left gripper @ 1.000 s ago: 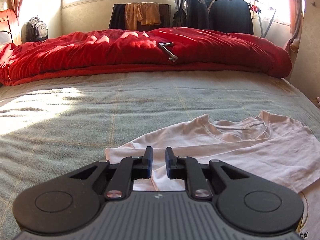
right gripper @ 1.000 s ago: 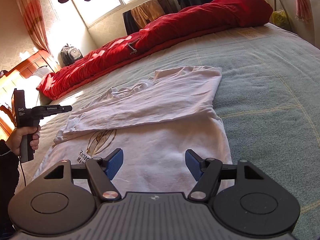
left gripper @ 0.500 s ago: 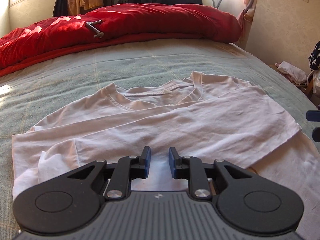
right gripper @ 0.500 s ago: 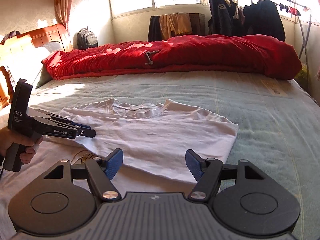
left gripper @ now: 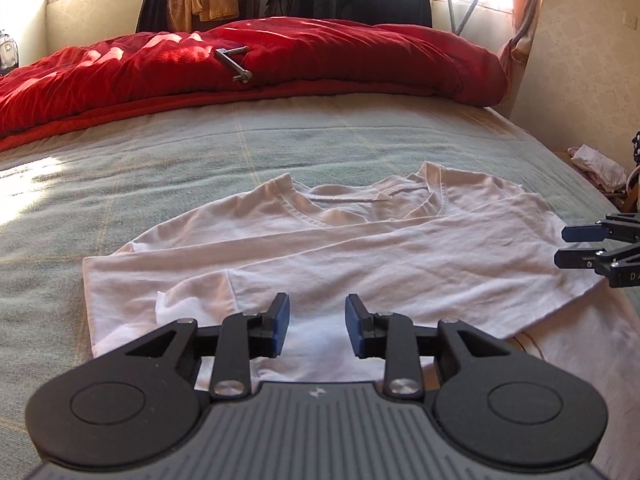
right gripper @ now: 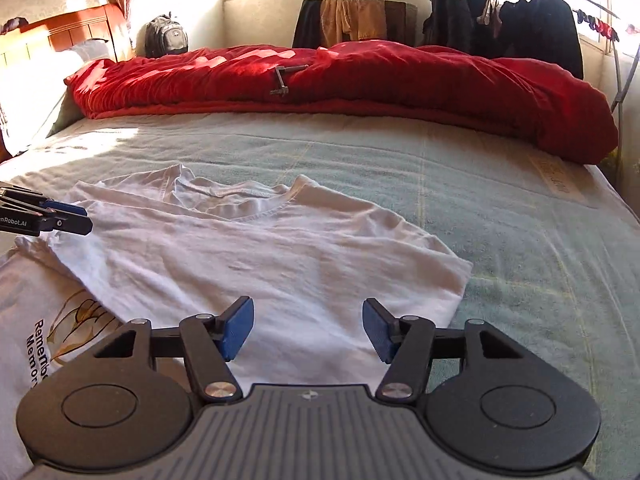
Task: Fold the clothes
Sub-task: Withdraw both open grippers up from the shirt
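White T-shirt (left gripper: 360, 256) lay flat on the grey-green bed cover (left gripper: 200, 160), partly folded: upper section doubled over across the body, forming a layered band with a diagonal edge running across the garment. Ribbed collar (left gripper: 356, 200) faced up and toward the far side of the bed, its neckline open and slightly rumpled. One sleeve (left gripper: 120, 276) spread out flat at the left in the left wrist view, its edge squared off. Fabric showed light creases throughout. From the right wrist view, the lower layer (right gripper: 36, 320) carried a printed graphic (right gripper: 86, 316) in gold outline with dark lettering, only partly legible.
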`<act>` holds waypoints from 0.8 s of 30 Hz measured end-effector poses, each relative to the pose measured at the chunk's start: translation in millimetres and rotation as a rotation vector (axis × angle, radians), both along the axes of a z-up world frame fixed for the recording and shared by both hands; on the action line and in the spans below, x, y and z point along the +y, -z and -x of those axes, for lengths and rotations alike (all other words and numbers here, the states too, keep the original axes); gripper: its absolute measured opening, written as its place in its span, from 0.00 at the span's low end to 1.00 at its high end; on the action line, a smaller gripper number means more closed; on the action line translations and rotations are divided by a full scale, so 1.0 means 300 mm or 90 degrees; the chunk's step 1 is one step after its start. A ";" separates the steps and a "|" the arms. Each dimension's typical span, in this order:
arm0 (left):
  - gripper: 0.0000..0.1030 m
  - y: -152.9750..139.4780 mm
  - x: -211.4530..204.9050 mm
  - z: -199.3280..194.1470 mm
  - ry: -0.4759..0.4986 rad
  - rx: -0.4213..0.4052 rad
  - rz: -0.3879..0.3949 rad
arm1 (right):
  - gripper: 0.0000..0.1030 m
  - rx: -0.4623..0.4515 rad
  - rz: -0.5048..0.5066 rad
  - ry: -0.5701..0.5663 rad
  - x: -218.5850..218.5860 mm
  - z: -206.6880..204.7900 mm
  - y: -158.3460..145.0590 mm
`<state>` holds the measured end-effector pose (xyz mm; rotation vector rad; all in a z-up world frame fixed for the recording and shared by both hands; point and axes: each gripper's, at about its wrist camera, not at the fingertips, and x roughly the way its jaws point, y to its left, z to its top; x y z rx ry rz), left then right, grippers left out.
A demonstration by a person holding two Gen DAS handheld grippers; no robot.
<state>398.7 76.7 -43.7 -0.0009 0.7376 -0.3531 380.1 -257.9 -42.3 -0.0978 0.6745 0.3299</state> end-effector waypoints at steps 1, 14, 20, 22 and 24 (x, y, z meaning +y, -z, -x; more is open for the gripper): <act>0.36 0.000 -0.006 -0.015 -0.008 0.000 -0.001 | 0.63 -0.010 0.007 -0.004 0.011 -0.019 -0.012; 0.37 0.016 0.075 -0.115 -0.025 0.033 0.061 | 0.68 0.041 -0.097 0.008 -0.070 -0.269 0.013; 0.39 0.052 0.071 -0.252 -0.054 0.055 0.093 | 0.68 0.115 -0.085 -0.011 0.024 -0.443 0.071; 0.39 0.064 0.069 -0.298 -0.064 0.062 0.104 | 0.68 0.107 -0.083 -0.004 0.015 -0.467 0.089; 0.40 0.076 0.068 -0.343 -0.073 0.070 0.115 | 0.67 0.102 -0.087 -0.003 0.009 -0.489 0.088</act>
